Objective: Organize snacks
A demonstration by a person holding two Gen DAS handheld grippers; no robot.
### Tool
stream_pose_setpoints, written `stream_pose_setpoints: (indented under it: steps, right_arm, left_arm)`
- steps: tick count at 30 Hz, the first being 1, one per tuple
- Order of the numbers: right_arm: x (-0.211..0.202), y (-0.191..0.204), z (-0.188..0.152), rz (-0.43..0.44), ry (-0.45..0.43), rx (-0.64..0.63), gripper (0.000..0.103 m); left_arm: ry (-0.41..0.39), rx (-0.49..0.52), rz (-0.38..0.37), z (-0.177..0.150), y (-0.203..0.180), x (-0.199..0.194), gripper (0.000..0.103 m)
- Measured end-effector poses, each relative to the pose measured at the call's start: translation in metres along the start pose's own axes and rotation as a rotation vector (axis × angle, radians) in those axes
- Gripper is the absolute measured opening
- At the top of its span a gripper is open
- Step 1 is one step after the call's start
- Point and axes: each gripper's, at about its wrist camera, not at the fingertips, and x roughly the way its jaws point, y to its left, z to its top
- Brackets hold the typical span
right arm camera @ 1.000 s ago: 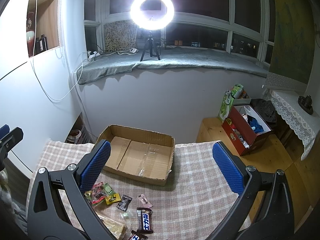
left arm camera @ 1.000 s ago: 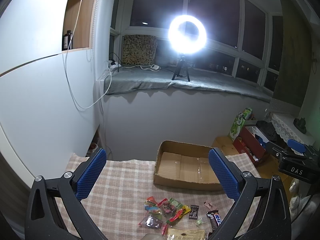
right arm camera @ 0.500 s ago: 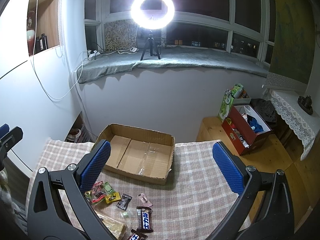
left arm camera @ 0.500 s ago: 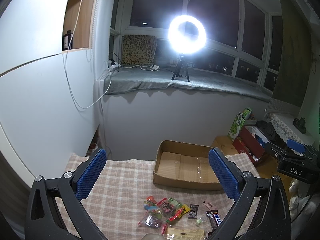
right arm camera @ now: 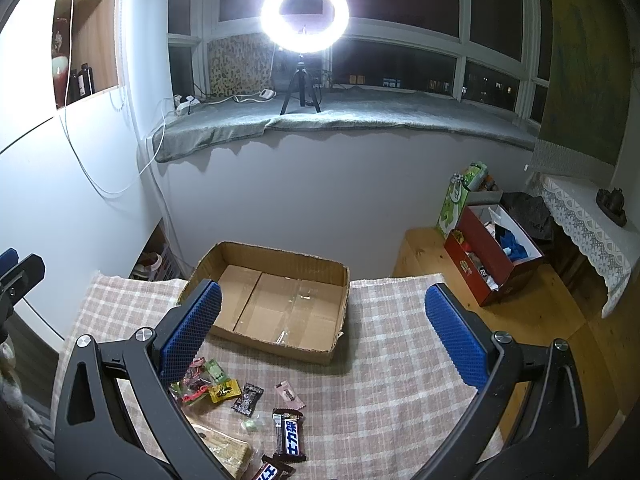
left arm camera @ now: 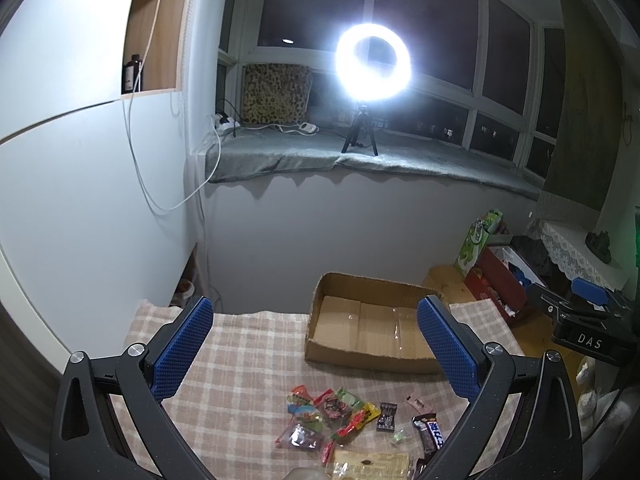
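Note:
An open, empty cardboard box [left arm camera: 376, 328] [right arm camera: 276, 304] lies on the checked tablecloth [left arm camera: 248, 360] [right arm camera: 384, 360]. In front of it lies a loose pile of small snack packets [left arm camera: 332, 416] [right arm camera: 204, 380], a black chocolate bar [right arm camera: 289, 434] [left arm camera: 430, 432] and a pale wafer pack [left arm camera: 372, 462] [right arm camera: 224, 448]. My left gripper [left arm camera: 314, 344] is open and empty, held above the snacks. My right gripper [right arm camera: 324, 336] is open and empty, above the box's near edge. The right gripper also shows at the right edge of the left wrist view [left arm camera: 588, 320].
A ring light on a tripod [left arm camera: 372, 64] [right arm camera: 304, 16] stands on the window sill behind. A red box [right arm camera: 492, 256] and a green carton [right arm camera: 456, 204] sit on the wooden floor to the right. A white wall is at the left.

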Motion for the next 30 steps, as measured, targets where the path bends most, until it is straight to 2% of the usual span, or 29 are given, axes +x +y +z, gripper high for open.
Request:
stream_pose_setpoints:
  steps: [7,18,28,30]
  right_arm:
    - [0.011,-0.004,-0.009,0.010,0.050,-0.002,0.103]
    - [0.040,-0.018,-0.052,0.171,0.228,0.041,0.103]
    - [0.066,-0.024,-0.102,0.337,0.439,0.119,0.103]
    - [0.072,-0.024,-0.114,0.373,0.485,0.149,0.098]
  left_arm:
    - [0.041,-0.008,-0.006,-0.011,0.006,0.004,0.102]
    - [0.166,-0.065,-0.049,-0.039,0.023,0.018,0.096]
    - [0.357,-0.156,-0.142,-0.086,0.037,0.037,0.078]
    - [0.393,-0.168,-0.161,-0.095,0.037,0.042,0.072]
